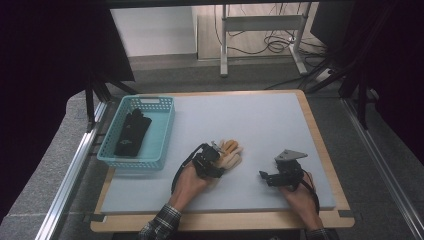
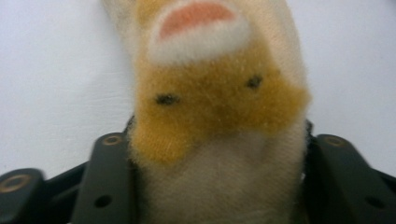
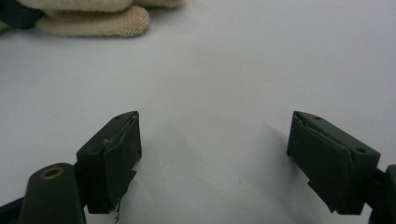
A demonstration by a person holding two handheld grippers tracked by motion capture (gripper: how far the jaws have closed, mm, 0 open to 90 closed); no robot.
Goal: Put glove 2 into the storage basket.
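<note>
Left gripper (image 1: 216, 156): I have its black fingers (image 2: 108, 179) pinching the fuzzy cream-and-tan knitted glove (image 2: 219, 116); in the left gripper view the fabric bulges out between the two pads and touches both.

Glove: it lies on the table just ahead of my left fingers, its cream fingertips (image 1: 233, 151) pointing away from them. Up close I see tan plush with two small dark dots and a pink patch ringed in white beyond the pinch.

Right gripper (image 1: 263, 176): my fingers (image 3: 114, 158) here are spread wide with nothing but bare pad between them; they sit low over the surface.

Glove from the right side: in the right gripper view a cream knit fingertip (image 3: 98, 21) lies far ahead of my right fingers and off to their left, well apart from them.

Table: pale grey-blue foam pad (image 1: 250, 120) on a wooden board, under both sets of fingers.

Basket: a turquoise plastic lattice basket (image 1: 165, 131) stands beyond my left fingers and to their left, well apart.

Basket contents: a dark black glove (image 1: 132, 132) lies flat inside it.
</note>
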